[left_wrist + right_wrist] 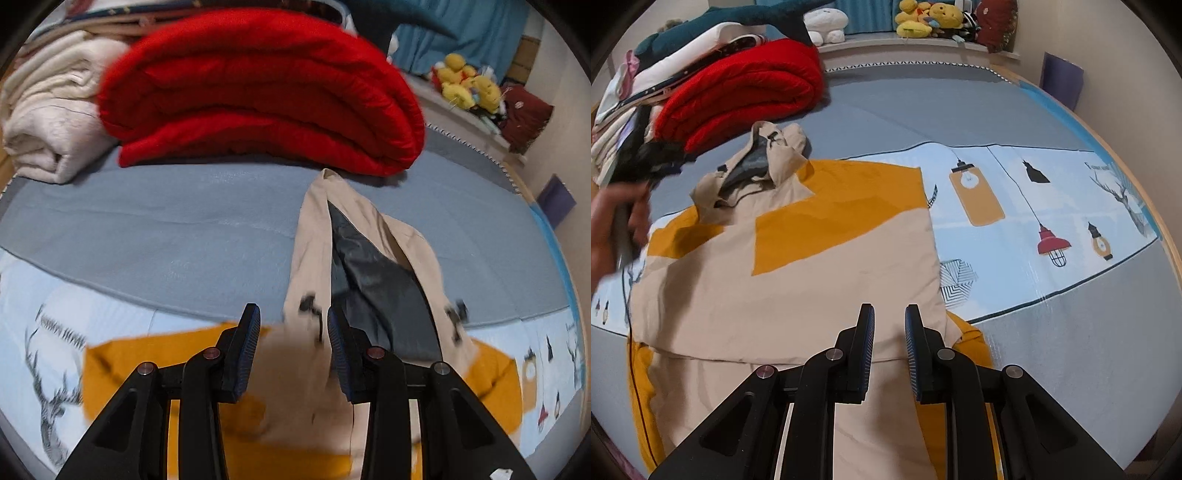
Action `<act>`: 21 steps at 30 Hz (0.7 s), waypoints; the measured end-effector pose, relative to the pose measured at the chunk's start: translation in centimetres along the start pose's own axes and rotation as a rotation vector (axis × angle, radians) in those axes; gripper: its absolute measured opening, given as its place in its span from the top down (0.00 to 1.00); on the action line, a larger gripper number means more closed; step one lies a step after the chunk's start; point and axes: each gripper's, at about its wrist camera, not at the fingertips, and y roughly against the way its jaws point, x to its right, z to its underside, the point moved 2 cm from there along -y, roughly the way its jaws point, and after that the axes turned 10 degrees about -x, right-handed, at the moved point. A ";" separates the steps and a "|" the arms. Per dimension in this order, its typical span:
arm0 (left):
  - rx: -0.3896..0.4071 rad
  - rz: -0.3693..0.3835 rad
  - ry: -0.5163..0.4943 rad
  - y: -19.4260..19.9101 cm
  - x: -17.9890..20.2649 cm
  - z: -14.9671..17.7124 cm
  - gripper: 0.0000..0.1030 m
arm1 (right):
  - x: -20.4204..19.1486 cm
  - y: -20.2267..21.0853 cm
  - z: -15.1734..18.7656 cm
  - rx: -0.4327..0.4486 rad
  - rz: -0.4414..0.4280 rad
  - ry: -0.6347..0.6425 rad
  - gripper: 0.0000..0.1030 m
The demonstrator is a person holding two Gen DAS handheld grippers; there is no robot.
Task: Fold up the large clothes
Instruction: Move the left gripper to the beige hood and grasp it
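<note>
We keep the left gripper (293, 345) part-open over the beige coat (783, 280), whose cloth lies between its jaws though we cannot tell if the pads pinch it, and we should draw the fold across evenly so the collar end does not bunch. The right gripper (889, 332), jaws narrowly apart, hovers at the coat's near hem on the bed (1015, 122), gripping nothing. Only the right view shows the coat spread flat over the yellow cloth (827, 214) and the hand (617, 229) at its far side; the left view alone shows the dark lining (373, 291) close up.

Both wrist views look steeply down, sharing the beige coat (317, 258).
</note>
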 end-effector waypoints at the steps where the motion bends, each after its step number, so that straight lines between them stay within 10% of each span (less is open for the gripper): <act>1: -0.003 -0.016 0.009 -0.7 0.1 -0.8 0.65 | 0.0 -0.2 0.0 -0.004 0.002 0.003 0.82; 18: -0.149 -0.148 -0.009 -11.7 3.6 -6.5 0.52 | 1.8 -3.5 -1.5 -0.062 0.061 -0.010 0.82; 21: -0.169 -0.177 -0.018 -12.7 3.4 -6.5 0.69 | 1.7 -3.5 -1.7 -0.057 0.065 -0.008 0.82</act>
